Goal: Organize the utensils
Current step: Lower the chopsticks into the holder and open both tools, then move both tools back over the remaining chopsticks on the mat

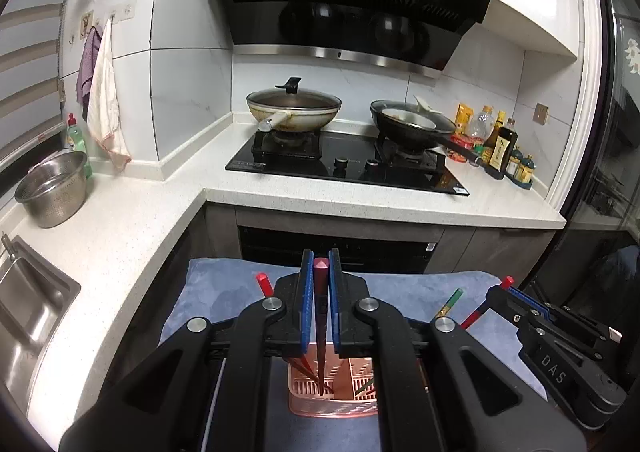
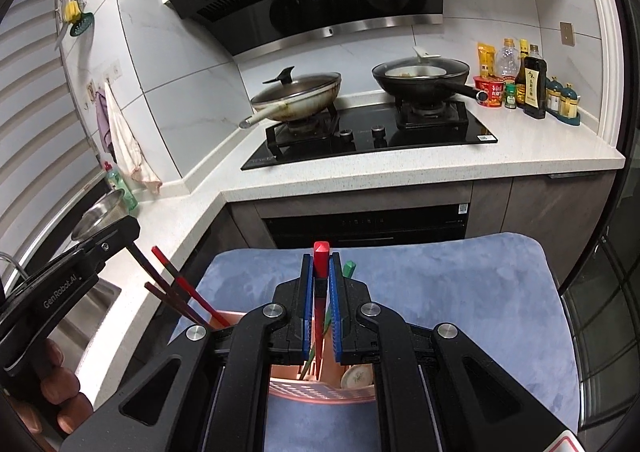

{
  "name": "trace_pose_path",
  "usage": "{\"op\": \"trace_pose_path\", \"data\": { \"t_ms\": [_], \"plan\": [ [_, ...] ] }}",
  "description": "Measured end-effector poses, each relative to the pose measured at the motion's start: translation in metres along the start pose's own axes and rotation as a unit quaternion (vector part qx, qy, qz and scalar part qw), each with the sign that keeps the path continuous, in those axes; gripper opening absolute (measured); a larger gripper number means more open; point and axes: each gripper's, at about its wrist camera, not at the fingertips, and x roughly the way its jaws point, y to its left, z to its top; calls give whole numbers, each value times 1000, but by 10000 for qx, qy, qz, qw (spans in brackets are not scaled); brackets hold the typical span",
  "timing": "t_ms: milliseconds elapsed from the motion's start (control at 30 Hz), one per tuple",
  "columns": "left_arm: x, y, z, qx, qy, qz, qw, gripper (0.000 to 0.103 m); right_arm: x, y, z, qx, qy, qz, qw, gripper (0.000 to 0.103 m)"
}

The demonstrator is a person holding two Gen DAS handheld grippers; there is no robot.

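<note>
Each tongs (image 1: 320,272) (image 2: 321,272) pinches a red chopstick (image 1: 320,292) (image 2: 320,264) over the pink holder (image 1: 340,392).

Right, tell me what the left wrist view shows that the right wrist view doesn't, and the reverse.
Only the left wrist view: the sink and the left gripper shut on a dark red chopstick.
Only the right wrist view: the hand holding the left gripper, and a small dish in the pink holder.
Both: the holder, blue cloth, stove, and right gripper shut on a bright red chopstick.
</note>
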Motion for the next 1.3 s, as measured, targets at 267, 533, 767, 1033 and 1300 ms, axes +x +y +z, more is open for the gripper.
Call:
{"op": "trace_pose_path", "data": {
  "t_ms": [267, 533, 767, 1033, 1300],
  "plan": [
    [5, 1, -7, 32, 2, 115, 9999, 18, 2, 2, -4, -45, 4, -105, 9999, 20],
    [-1, 5, -10, -3, -6, 222, 9998, 33, -11, 2, -4, -123, -133, -112, 9998, 30],
    [-22, 3, -15, 26, -69, 267, 9996, 38, -30, 4, -10, -197, -176, -72, 9996, 30],
    [-45, 3, -38, 86, 10, 228, 9997, 38, -51, 7, -35, -264, -78, -44, 9996, 30],
    [-68, 10, -83, 18, 256, 207, 9995, 38, -78, 8, -80, -441, 98, -106, 9989, 30]
  ]
}}
